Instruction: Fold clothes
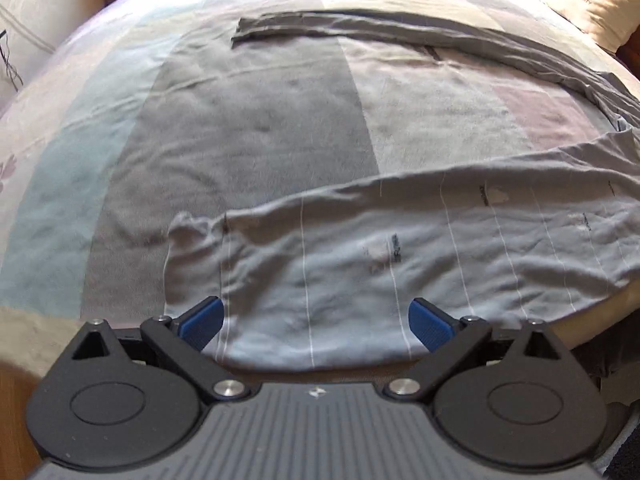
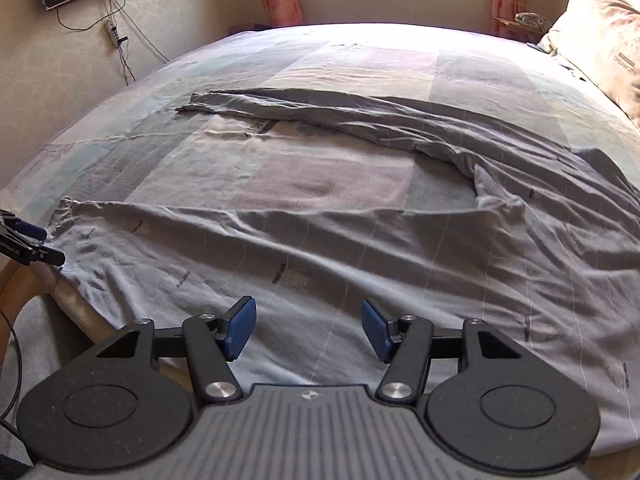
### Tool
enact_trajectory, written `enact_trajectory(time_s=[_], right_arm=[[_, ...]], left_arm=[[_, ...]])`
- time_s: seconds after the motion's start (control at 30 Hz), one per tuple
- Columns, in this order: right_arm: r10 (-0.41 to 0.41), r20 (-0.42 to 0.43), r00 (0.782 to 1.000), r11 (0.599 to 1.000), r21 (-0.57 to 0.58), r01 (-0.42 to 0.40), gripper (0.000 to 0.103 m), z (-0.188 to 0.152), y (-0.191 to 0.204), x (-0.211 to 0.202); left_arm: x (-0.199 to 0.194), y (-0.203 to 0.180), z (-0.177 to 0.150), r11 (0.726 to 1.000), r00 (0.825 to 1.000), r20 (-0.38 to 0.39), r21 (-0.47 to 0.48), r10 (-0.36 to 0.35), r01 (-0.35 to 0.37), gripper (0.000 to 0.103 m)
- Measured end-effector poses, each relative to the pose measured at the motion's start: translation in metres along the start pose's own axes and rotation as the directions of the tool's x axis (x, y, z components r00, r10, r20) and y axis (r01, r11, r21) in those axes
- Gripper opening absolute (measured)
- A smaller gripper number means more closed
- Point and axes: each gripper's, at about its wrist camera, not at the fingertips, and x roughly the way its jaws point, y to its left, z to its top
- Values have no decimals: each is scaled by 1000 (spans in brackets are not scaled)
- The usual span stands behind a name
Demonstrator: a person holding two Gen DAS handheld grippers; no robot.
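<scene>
Grey trousers [image 2: 320,248] sprawl across the bed [image 2: 300,68]; pillow [image 2: 600,40] beyond, both grippers' jaws apart.

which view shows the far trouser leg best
The right wrist view: the far trouser leg runs whole from its cuff to where it joins the near leg. The left wrist view shows the far trouser leg too, but flatter, nearer the frame top, with the join cut off at right.
</scene>
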Motion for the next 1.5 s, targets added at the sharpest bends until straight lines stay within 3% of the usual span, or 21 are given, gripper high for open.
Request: enact_trajectory(time_s=[0.3,0.43,0.53,0.6,0.67,0.77,0.87,1.1,1.2,1.33,1.5], right_arm=[[-99,-32,995,995,-30,98,64,45,18,63],[-143,-45,989,989,-45,141,78,66,25,90],[-164,-46,985,985,-66,161,77,77,35,95],[-125,-34,992,990,-73,123,77,79,47,82],[-34,-49,998,997,-66,30,77,77,62,75],[90,-83,992,993,-67,-96,77,74,86,81],[180,-122,976,978,-81,-190,77,72,111,101],[158,-75,985,982,-94,-165,79,90,117,124],[142,-49,989,986,-83,-146,79,87,102,96],[66,12,998,996,-56,-65,80,74,64,59],[-104,38,994,993,61,101,80,52,-2,40]], left_arm=[[-1,7,1,1000,1000,11,24,-3,2,99],[-6,14,-3,999,999,-30,17,27,-27,99],[-17,12,5,1000,1000,10,26,-9,9,99],[-19,9,12,997,997,37,32,-71,70,99],[-16,6,19,989,988,49,35,-148,146,99],[3,5,25,990,991,25,54,-135,133,99],[9,18,25,985,985,38,16,-169,169,98],[1,9,29,990,993,17,83,-117,115,95],[-11,-11,31,985,995,50,151,-88,80,95],[-19,-47,41,959,977,74,218,-199,179,96],[-9,-121,57,895,941,53,330,-335,300,96]])
